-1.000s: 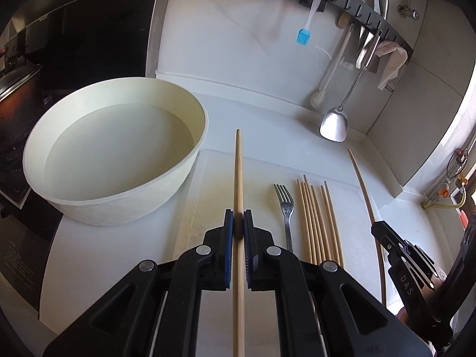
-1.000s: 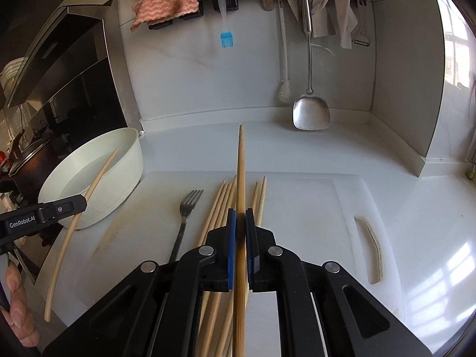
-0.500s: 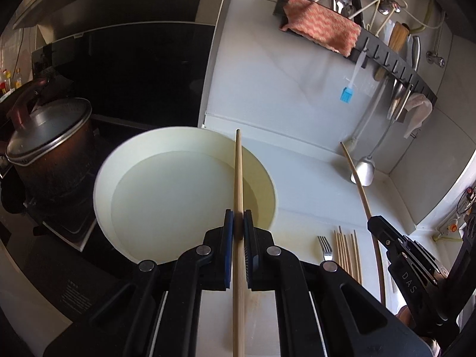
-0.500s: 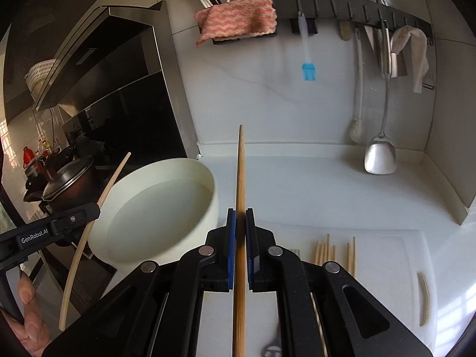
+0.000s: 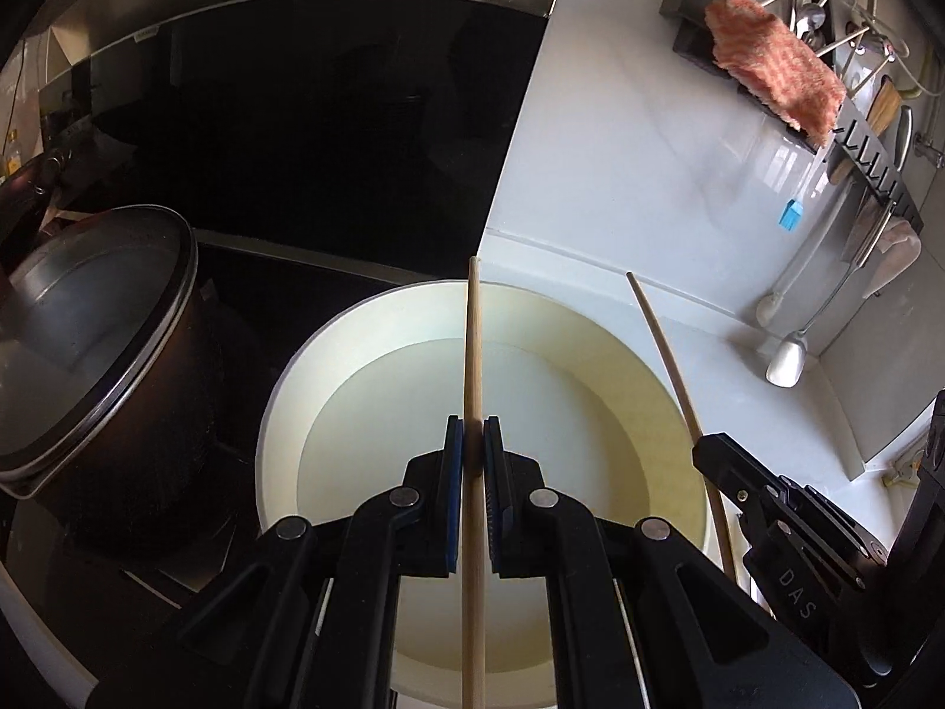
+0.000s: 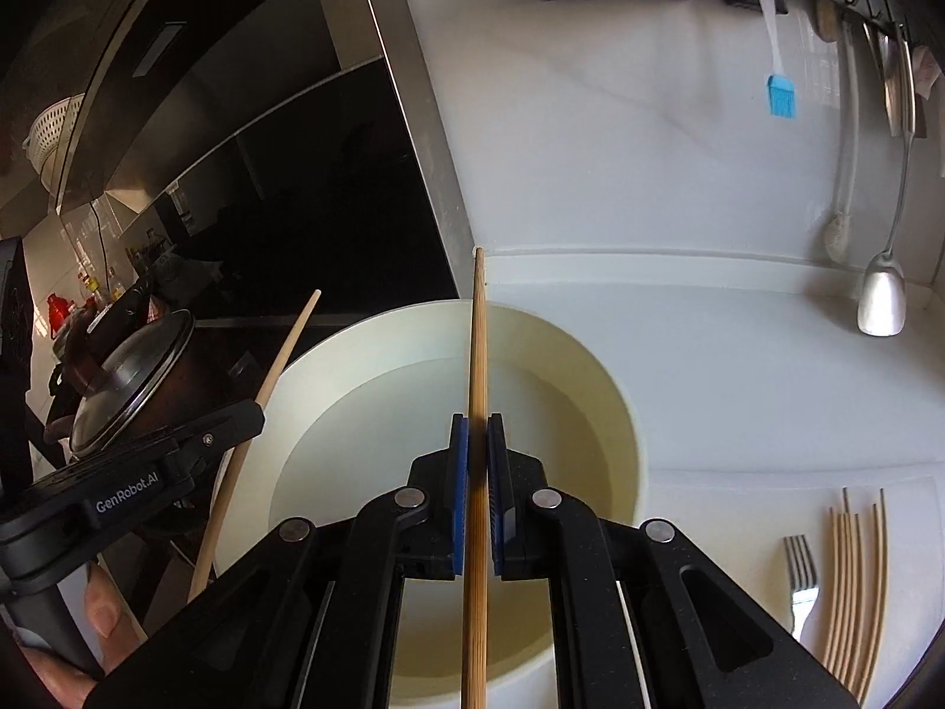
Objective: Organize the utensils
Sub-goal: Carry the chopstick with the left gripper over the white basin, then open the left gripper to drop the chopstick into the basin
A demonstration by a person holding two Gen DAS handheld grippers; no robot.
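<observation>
Left gripper (image 5: 472, 443) clamps one chopstick (image 5: 472, 354), right gripper (image 6: 477, 443) clamps another chopstick (image 6: 477, 342), both poised above the cream basin (image 6: 614, 390); spare chopsticks (image 6: 856, 585) and fork (image 6: 802, 567) lie on the bench at four o'clock.

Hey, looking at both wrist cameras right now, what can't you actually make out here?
- Left wrist view: the lower end of the chopstick in the left gripper runs off the bottom edge.
- Right wrist view: the fork handle hides behind the right gripper.
- Either view: whether the bowl holds water; glare off its pale inside blurs this.
</observation>
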